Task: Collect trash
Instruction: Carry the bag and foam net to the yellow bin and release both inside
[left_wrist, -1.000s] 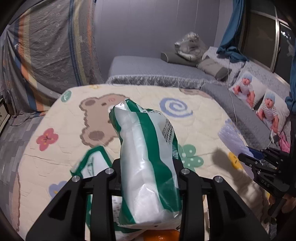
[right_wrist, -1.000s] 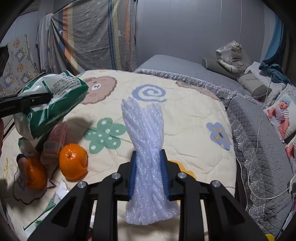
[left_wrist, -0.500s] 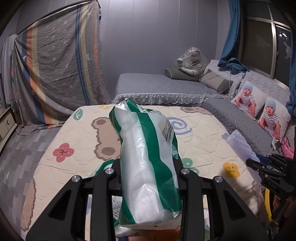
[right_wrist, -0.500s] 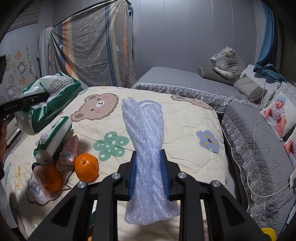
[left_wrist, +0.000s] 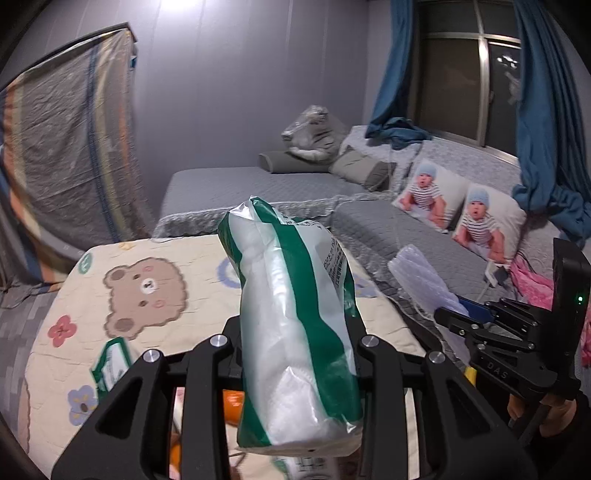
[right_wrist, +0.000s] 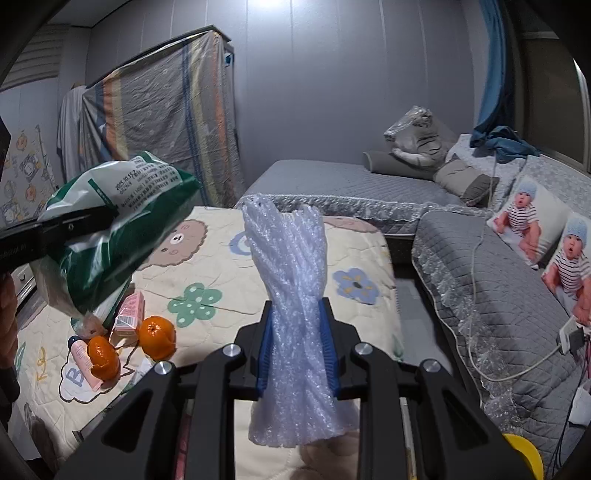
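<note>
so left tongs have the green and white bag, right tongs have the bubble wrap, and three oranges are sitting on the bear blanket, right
Nearly. The right wrist view shows two oranges on the bear blanket, not three. The left tongs do hold the green and white bag, and the right tongs the bubble wrap.

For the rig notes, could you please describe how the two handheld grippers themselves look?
Both are matte black plastic linkages with silver round-head bolts at the joints. The right gripper has blue pads lining its fingers. Seen from the left gripper, the right one's body carries pale "DAS" lettering and a small green light. No cables are visible on either.
</note>
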